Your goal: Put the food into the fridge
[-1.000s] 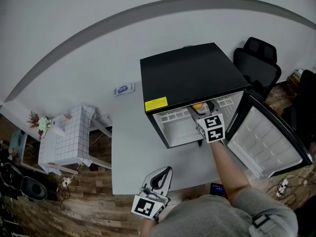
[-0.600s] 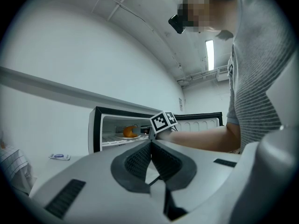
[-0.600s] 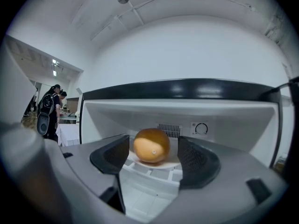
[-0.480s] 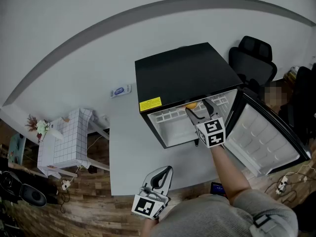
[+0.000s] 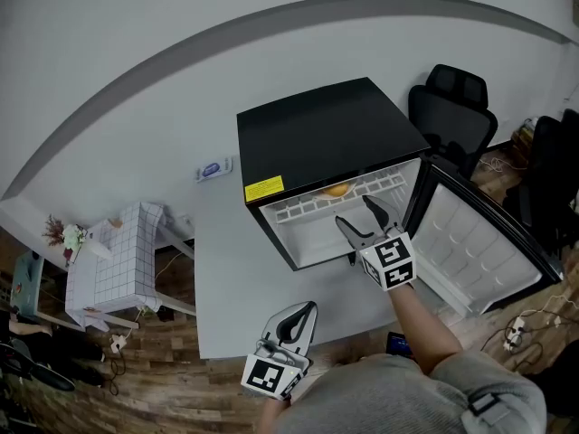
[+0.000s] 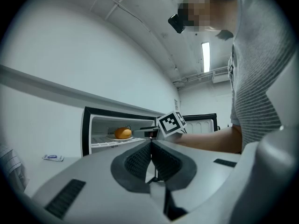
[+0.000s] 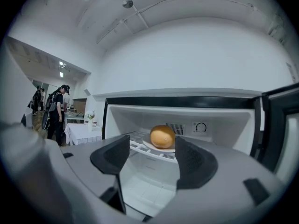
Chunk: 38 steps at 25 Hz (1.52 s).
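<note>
A black mini fridge (image 5: pixel 326 143) stands on the grey table (image 5: pixel 235 278) with its door (image 5: pixel 479 251) swung open to the right. An orange bun (image 7: pixel 162 136) on a small white plate (image 7: pixel 161 148) rests on the fridge's wire shelf (image 5: pixel 335 200); the bun (image 5: pixel 335 190) shows under the fridge's top edge and the bun (image 6: pixel 123 133) also appears in the left gripper view. My right gripper (image 5: pixel 362 222) is open and empty, just outside the fridge opening. My left gripper (image 5: pixel 291 323) is shut and empty, low over the table's near edge.
A black office chair (image 5: pixel 452 107) stands behind the fridge door. A small blue-and-white packet (image 5: pixel 210 168) lies on the table left of the fridge. A white checked table (image 5: pixel 118 260) with flowers stands on the wooden floor at left. People (image 7: pixel 56 111) stand far off.
My right gripper has drawn back out of the fridge toward me, open, leaving the bun and plate on the shelf. The left gripper has stayed put.
</note>
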Motion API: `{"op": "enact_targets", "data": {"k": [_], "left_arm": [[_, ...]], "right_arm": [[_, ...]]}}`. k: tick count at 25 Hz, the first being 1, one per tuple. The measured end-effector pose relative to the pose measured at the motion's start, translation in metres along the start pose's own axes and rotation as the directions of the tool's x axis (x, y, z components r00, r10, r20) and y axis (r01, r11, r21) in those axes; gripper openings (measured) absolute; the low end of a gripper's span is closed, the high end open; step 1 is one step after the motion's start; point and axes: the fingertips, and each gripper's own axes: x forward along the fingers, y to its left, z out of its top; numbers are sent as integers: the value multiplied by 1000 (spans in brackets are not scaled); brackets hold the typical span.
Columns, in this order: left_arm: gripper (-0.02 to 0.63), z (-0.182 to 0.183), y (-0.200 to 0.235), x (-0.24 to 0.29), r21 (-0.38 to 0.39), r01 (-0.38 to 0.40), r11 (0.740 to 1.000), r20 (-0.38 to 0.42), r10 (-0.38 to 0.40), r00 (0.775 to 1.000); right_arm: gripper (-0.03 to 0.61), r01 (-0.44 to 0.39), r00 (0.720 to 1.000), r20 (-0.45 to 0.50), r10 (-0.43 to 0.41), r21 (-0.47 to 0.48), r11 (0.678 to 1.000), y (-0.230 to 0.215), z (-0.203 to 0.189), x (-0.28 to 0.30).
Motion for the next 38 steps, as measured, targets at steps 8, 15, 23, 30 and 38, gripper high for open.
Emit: {"op": "enact_targets", "data": {"k": [8,15,23,30,38], "left_arm": [[11,-2,-18,2,6,37,999,-5,-37,999],[11,3,-29,4,7,61,998,13,-61,998],[11,2,-29,2,1,60,998,14,-60,998],[11,2,-32,8,-4,80,997,22,-80,997],[11,-3,-39,19,-11,119,993,6,-119,993]], "right_arm": [[232,-10,1000,24,10,-7,1000,9,3,-35],[36,10,1000,24,-9,-33,999,5,2,-57],[12,-37,999,17,37,-22,999,22,-5,-82],[12,-71,995,65,71,-9,997,41,9,-114],[12,-121,979,165,121,-9,993,61,44,-158]]}}
